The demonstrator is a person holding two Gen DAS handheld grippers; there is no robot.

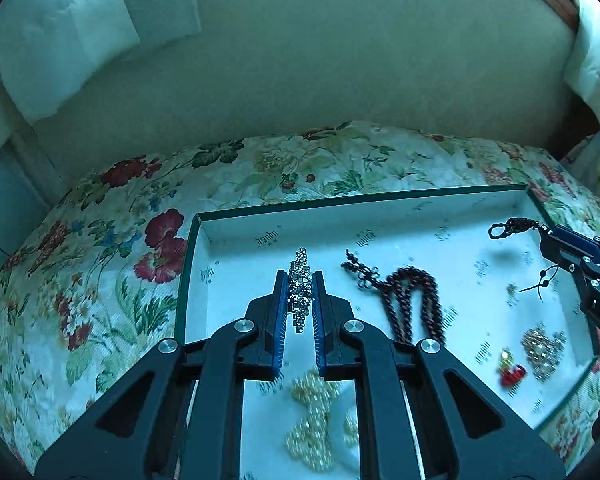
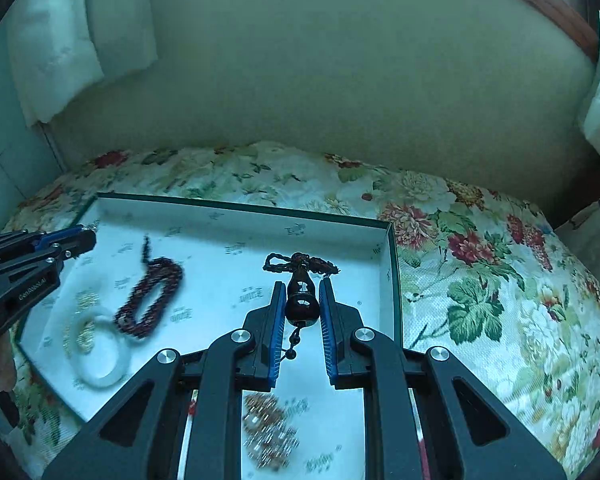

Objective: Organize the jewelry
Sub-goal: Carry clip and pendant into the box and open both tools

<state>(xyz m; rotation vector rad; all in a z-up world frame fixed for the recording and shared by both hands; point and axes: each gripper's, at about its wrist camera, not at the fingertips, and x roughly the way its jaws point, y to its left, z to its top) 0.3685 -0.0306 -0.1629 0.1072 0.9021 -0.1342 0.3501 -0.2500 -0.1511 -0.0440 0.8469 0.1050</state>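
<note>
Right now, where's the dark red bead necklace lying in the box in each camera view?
Left wrist view: the dark red bead necklace lies right of centre, just right of the left gripper.
Right wrist view: it lies left of centre, beside the white bangle.
Shared landmark: the green-rimmed box that holds it.

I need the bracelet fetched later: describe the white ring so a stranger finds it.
Look in the shallow green-edged box on the floral cloth. Near its left end, beside the dark red bead string, lies a white bangle: the only plain, smooth hoop there.
</note>
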